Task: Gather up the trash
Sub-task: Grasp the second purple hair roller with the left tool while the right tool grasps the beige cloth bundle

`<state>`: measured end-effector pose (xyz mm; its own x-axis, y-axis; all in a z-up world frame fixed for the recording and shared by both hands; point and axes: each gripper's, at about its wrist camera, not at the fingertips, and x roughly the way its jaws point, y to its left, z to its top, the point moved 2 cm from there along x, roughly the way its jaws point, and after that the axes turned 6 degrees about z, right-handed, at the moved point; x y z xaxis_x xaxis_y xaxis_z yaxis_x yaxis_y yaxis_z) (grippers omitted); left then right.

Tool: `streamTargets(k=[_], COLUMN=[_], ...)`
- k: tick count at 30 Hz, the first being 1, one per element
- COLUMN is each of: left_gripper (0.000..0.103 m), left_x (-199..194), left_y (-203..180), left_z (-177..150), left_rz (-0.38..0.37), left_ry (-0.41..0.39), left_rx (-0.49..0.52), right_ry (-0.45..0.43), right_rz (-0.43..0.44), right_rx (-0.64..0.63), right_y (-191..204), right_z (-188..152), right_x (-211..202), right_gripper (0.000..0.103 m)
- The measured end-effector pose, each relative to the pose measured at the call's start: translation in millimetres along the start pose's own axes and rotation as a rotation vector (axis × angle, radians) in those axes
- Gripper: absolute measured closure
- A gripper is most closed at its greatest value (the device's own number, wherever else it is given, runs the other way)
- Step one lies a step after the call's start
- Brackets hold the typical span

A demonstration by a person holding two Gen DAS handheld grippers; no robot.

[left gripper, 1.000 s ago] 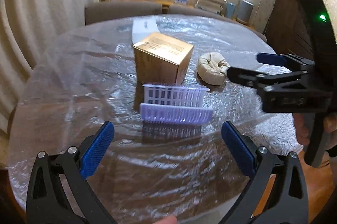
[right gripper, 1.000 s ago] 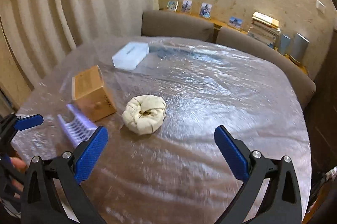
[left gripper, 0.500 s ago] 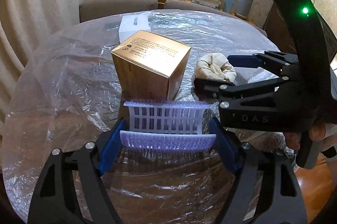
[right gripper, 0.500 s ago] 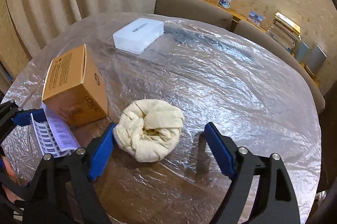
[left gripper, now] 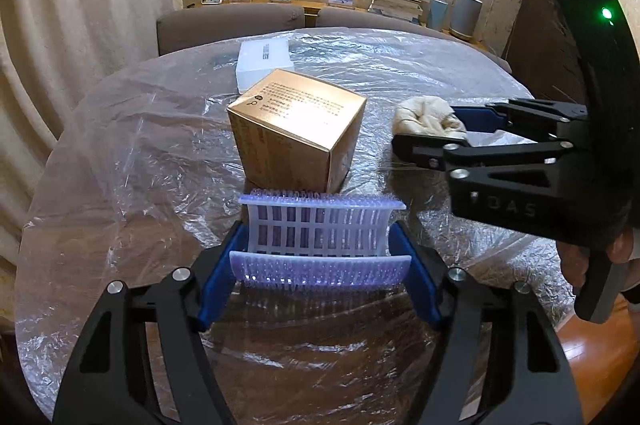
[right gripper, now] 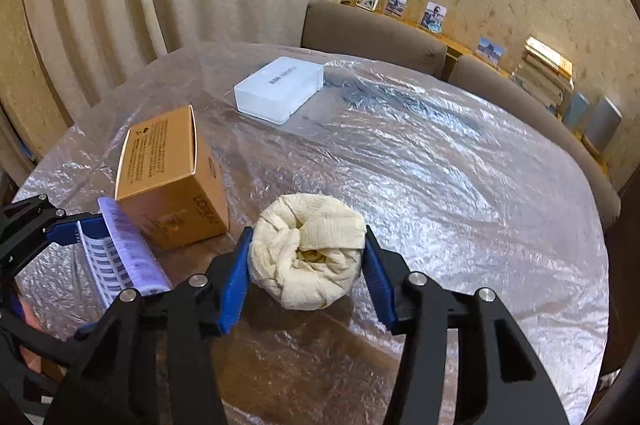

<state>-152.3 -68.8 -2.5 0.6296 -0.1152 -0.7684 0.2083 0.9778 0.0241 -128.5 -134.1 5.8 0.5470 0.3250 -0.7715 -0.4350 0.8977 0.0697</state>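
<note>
While both jaws have just been closing, the left gripper (left gripper: 320, 257) clamps the white plastic basket (left gripper: 318, 227) across its long axis and the right gripper (right gripper: 306, 261) pinches the crumpled paper wad (right gripper: 308, 249); both lie on the table (right gripper: 460, 185), the wad right of the basket.

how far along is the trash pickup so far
Nothing looks collected yet. In hand: the left gripper has just closed on the lilac basket, and the right gripper on the crumpled paper wad; both still sit on the table. Left: lifting the wad into the basket. The gold box is untouched.
</note>
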Motion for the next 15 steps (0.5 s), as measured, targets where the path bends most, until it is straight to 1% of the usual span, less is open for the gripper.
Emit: streamTargets(k=[7, 15], left_gripper=[0.030, 0.030], left_x=[-6.0, -16.8], left_y=[3.6, 3.0], left_z=[0.0, 1.2], left_rz=[-0.014, -0.029], left_ry=[0.000, -0.015], left_rx=[-0.015, -0.009], right_ry=[-0.001, -0.018], right_rz=[0.026, 0.032], right_rx=[0.079, 0.126], right_y=[-5.9, -1.9], right_z=[-8.9, -25.8], right_x=[-17.1, -38.0], right_gripper=[0.052, 0.052])
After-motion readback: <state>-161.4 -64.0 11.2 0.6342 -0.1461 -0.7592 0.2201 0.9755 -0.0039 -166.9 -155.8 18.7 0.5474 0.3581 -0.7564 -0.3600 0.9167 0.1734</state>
